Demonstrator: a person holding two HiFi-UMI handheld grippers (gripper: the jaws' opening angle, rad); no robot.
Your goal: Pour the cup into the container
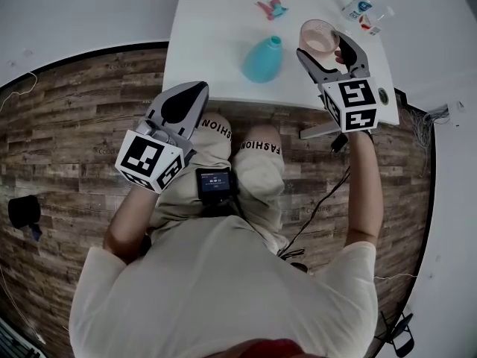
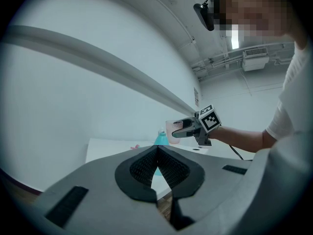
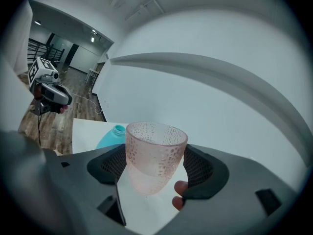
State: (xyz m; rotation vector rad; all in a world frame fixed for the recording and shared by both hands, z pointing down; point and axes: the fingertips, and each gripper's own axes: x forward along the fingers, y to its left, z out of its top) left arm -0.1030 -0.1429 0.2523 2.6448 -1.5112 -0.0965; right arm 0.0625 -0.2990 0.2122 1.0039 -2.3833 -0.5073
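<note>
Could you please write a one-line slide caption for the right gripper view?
Right gripper holds an upright pink cup over the white table, with a teal bottle beyond it.

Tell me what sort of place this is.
Probably an indoor lab or studio workspace: a white rectangular table, brown wood-plank flooring with loose black cables, and exposed ceiling pipes overhead.

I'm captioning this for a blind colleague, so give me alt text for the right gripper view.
The right gripper clasps a pink, dimpled, see-through cup, held upright over a white table. A teal bottle stands on the table behind it, and the left gripper hangs far off at upper left.
</note>
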